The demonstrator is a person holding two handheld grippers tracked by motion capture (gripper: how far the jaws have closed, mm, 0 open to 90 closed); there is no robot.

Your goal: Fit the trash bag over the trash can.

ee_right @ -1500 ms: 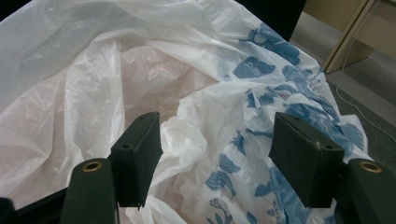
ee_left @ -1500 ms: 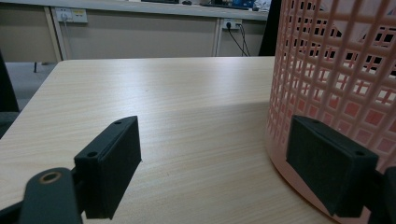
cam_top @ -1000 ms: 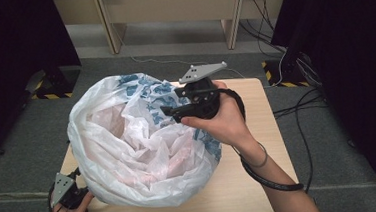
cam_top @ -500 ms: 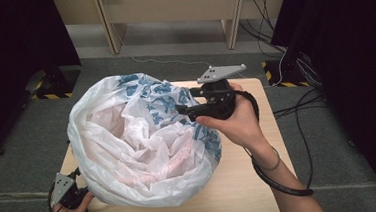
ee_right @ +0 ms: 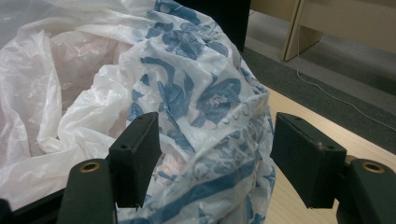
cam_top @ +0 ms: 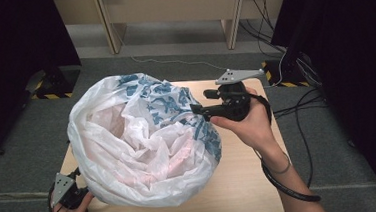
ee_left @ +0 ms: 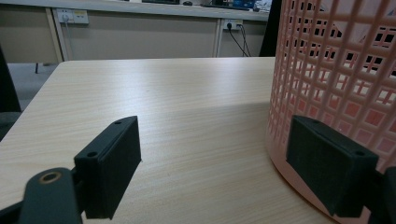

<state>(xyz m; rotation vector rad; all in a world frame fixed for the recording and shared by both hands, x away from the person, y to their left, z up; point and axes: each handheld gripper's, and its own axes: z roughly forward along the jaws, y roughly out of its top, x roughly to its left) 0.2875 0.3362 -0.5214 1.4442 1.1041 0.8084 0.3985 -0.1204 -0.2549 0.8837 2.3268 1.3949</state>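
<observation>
White plastic bag (cam_top: 143,139) with a blue print billowing over a pink lattice basket (ee_left: 336,70) on the wooden table (cam_top: 241,182).

The bag is lying crumpled and puffed up across the middle of the table, thin and translucent, letting a pink tint show through its white folds; its blue pattern is running along the rim facing the right gripper (cam_top: 199,112). That gripper is pointing at the printed edge with its jaws standing wide, a bulge of the film (ee_right: 210,121) sitting between them without being pinched. The left gripper (cam_top: 66,192) is resting low at the table's near left corner, jaws also spread wide, one pad (ee_left: 329,163) sitting just beside the basket's wall; whether it is touching cannot be told.
</observation>
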